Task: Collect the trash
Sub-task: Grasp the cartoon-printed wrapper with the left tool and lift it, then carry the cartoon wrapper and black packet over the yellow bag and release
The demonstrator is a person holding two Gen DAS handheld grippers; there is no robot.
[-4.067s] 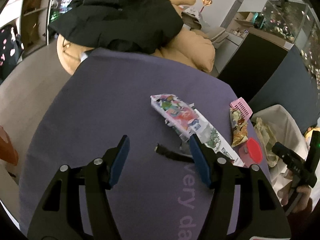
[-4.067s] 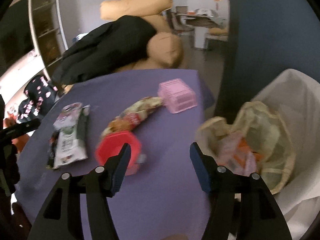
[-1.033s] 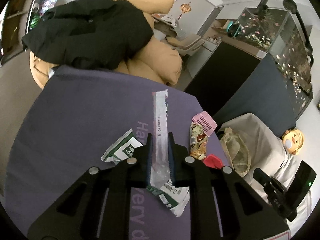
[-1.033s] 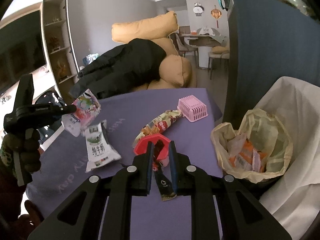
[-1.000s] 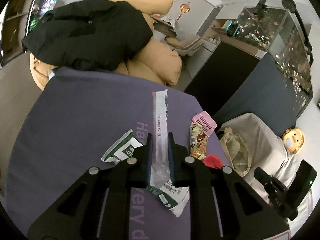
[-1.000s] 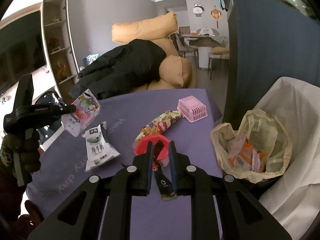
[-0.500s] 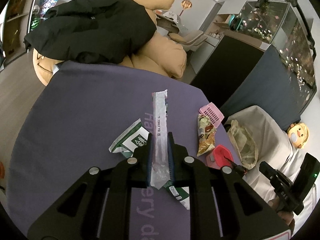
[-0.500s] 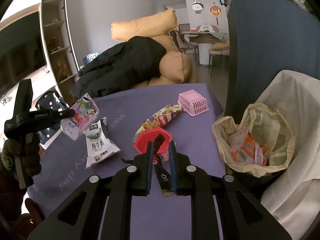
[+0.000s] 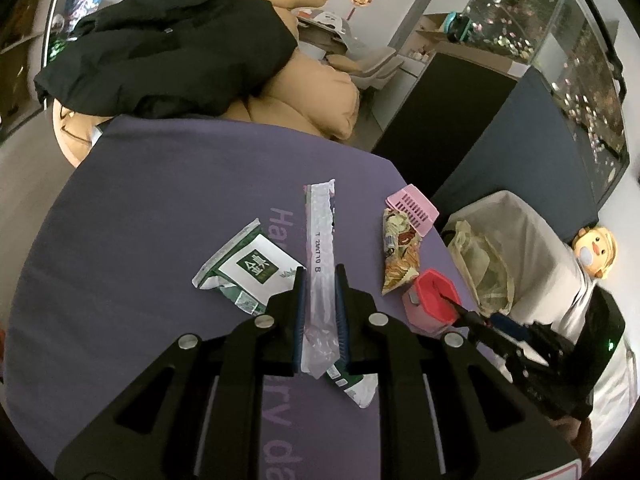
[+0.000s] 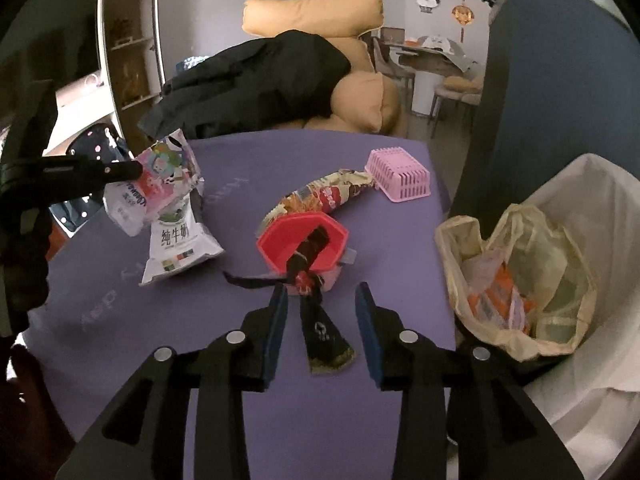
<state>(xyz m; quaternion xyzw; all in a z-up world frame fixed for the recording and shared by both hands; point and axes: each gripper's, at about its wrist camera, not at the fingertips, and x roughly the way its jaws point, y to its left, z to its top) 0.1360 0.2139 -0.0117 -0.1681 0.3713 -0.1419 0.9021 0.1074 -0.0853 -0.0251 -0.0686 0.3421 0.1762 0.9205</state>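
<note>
Our left gripper (image 9: 320, 312) stays clamped on the pink milk pouch (image 9: 319, 264) above the purple surface (image 9: 160, 200). Our right gripper (image 10: 322, 316) has just been opening; the black wrapper (image 10: 324, 336) lies loose between its jaws. We should carry the pouch over the trash bag (image 10: 516, 276) before letting go.

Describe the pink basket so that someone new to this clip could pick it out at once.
Start at the purple table and go to its far corner on the side of the bag-lined trash bin. There sits the pink basket, touching the tip of the crumpled snack wrapper. It is the only slotted, box-shaped thing; the red hexagonal cup nearer the camera is darker.
</note>
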